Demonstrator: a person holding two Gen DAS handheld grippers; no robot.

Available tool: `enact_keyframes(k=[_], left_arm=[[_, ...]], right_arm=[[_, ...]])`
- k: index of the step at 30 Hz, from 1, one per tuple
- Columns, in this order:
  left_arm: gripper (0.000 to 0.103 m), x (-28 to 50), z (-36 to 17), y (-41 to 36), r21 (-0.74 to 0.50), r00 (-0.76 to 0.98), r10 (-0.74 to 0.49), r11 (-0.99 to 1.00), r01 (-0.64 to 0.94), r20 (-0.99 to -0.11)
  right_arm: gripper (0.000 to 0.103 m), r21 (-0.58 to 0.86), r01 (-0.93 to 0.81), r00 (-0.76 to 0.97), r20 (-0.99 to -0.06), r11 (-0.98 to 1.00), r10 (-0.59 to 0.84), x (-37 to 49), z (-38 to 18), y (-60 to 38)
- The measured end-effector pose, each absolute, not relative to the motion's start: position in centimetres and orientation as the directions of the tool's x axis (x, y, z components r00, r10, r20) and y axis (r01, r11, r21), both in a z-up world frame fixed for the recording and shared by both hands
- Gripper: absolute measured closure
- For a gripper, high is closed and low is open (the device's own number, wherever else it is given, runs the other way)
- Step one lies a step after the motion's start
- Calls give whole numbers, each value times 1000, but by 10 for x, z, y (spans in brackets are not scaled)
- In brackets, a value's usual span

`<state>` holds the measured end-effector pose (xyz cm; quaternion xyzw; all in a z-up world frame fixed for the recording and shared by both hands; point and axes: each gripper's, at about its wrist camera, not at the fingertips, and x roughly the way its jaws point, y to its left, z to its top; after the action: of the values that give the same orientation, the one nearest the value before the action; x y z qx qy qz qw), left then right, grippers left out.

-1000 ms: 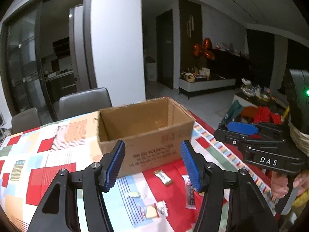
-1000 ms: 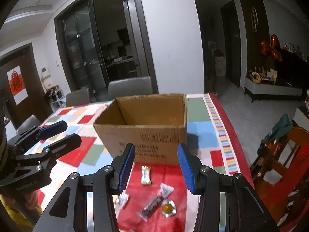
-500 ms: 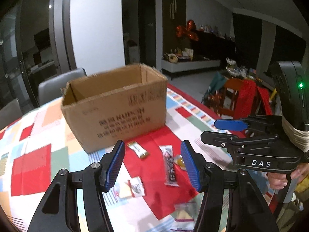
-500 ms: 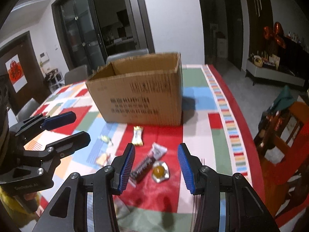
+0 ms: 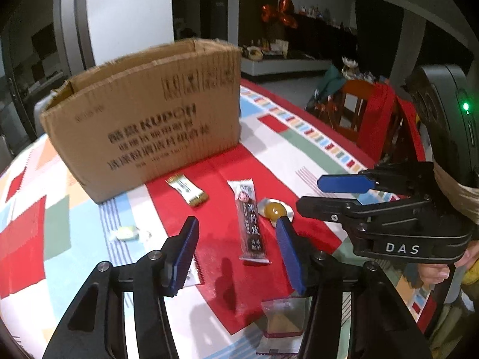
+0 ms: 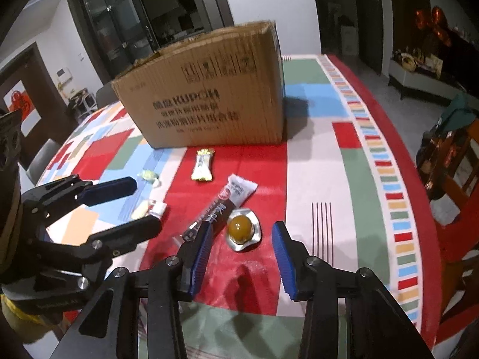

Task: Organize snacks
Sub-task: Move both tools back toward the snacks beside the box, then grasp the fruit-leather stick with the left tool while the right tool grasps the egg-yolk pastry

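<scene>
**Snacks lie in front of the open box, both grippers empty above them**

The snacks lie loose on the patchwork tablecloth (image 6: 353, 161), all on the near side of the brown corrugated cardboard box (image 6: 209, 101), which stands open at the top. Closest to the box is a white and gold wrapped bar (image 6: 203, 164). Further from the box lies a long dark snack stick with a white end (image 6: 223, 206), set at a slant, and touching its side is a round amber jelly cup with a silver foil rim (image 6: 243, 229). To the left of the white and gold bar, also near the box, is a small pale green twisted candy (image 6: 148, 176). A small white packet (image 6: 149, 208) lies further from the box than the candy. In the left wrist view, a clear packet holding a tan triangular piece (image 5: 283, 320) lies farthest from the box.

The right gripper (image 6: 241, 260) hangs just above the jelly cup, on the side away from the box; its blue jaws are wide apart and hold nothing. The left gripper (image 5: 238, 257) hangs over the near end of the dark stick, its jaws also spread wide and empty.
</scene>
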<state>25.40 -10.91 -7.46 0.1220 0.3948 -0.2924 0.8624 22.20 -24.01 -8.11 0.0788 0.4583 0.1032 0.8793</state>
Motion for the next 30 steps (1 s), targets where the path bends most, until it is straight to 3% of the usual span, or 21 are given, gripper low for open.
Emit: enact_keyframes(k=[11,30], left_arm=[[57,269,-107,-119,-55,434,-395,788,613,-810],[66,286,-128,-127,-107,389,-410,790,604,-825]], right_arm=[[65,255,-97,519,-812,962,268,234,-101,-243],[69,293,-102,474,-826,951,305,250,-119,-235]])
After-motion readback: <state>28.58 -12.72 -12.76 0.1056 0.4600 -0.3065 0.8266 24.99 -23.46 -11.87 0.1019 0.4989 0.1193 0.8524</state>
